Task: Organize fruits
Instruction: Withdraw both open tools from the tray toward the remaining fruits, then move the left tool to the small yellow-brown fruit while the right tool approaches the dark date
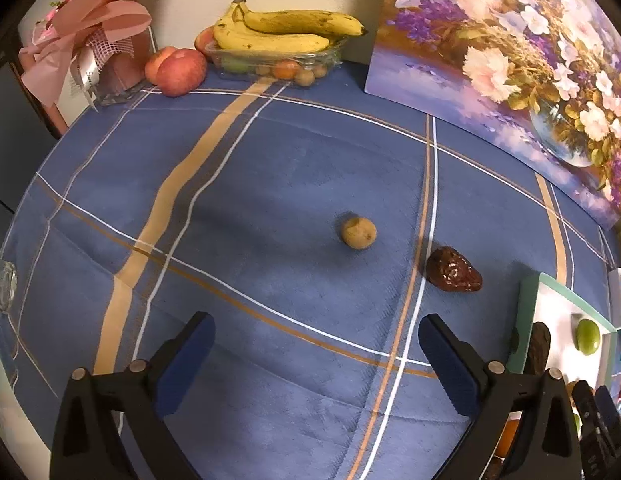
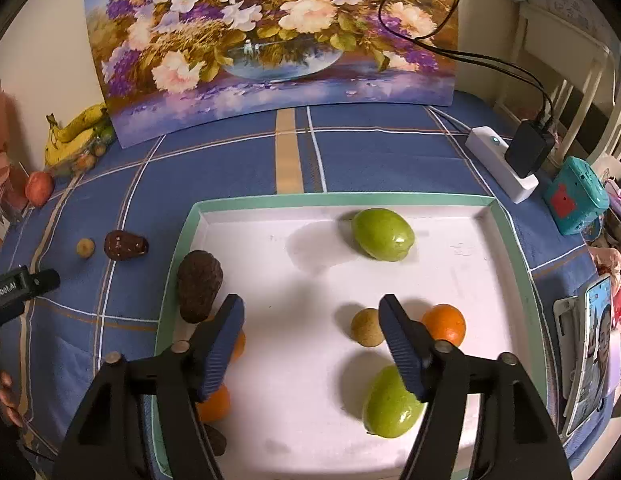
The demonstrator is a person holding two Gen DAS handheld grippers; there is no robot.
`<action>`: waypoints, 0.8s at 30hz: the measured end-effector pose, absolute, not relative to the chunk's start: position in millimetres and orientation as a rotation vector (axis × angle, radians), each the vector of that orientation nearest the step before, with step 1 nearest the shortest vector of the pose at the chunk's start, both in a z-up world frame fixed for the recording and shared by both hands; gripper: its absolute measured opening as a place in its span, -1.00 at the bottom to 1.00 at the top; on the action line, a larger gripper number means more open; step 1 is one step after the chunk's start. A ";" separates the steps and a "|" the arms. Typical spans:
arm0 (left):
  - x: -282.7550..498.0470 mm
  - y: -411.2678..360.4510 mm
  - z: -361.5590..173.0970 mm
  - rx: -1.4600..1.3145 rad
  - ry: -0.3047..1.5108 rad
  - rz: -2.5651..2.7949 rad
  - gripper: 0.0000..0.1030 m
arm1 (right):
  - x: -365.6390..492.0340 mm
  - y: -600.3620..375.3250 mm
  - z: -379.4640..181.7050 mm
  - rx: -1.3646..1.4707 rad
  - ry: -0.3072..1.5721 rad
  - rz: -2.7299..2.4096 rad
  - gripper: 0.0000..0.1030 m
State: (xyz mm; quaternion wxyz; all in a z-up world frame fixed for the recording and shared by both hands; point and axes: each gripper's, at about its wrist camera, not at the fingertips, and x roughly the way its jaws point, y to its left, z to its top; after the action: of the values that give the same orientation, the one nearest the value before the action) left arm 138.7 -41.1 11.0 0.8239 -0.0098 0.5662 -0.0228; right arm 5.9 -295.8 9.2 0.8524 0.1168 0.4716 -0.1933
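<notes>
While your left gripper [image 1: 316, 360] hangs over the blue checked cloth [image 1: 238, 184] on the bench, its fingers [image 1: 186, 364] stand wide apart with nothing between them. Just ahead of it a small tan round fruit [image 1: 359, 233] and a dark wrinkled fruit [image 1: 452, 270] lie near each other on the cloth, both outside the tray. Your right gripper [image 2: 312, 330] is poised above the white tray with the green rim [image 2: 342, 199], its fingers [image 2: 402, 344] also parted and empty. In the tray, one green fruit [image 2: 383, 234] sits toward the far side and a second green fruit [image 2: 390, 404] lies under the right-hand finger. A tan round fruit [image 2: 366, 327] and an orange [image 2: 444, 324] rest to either side of that finger. Two more oranges [image 2: 214, 402] show partly behind the left-hand finger, and a brown scaly fruit [image 2: 199, 285] leans against the tray's left rim. Bananas [image 1: 286, 30] top a clear container at the back, apples [image 1: 176, 70] beside it, a flower painting [image 2: 270, 40] behind.
</notes>
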 end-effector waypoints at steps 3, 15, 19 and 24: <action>141.0 -36.6 11.6 -0.018 1.199 -0.038 1.00 | 7.8 -292.0 7.2 0.229 1.000 -0.408 0.56; 148.7 -21.6 19.5 -0.051 1.172 -0.034 1.00 | 6.9 -285.5 14.5 0.275 0.902 -0.385 0.84; 151.1 -20.6 21.1 -0.065 1.172 -0.054 1.00 | 6.0 -283.6 17.6 0.286 0.873 -0.394 0.85; 153.3 -20.7 22.3 -0.069 1.167 -0.064 1.00 | 6.2 -282.2 21.0 0.295 0.852 -0.397 0.85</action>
State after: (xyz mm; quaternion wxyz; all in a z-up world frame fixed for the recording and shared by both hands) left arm 153.3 -20.7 22.3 0.8334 -0.0326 0.5508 -0.0302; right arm 6.2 -282.2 21.0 0.8811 0.1417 0.4088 -0.1907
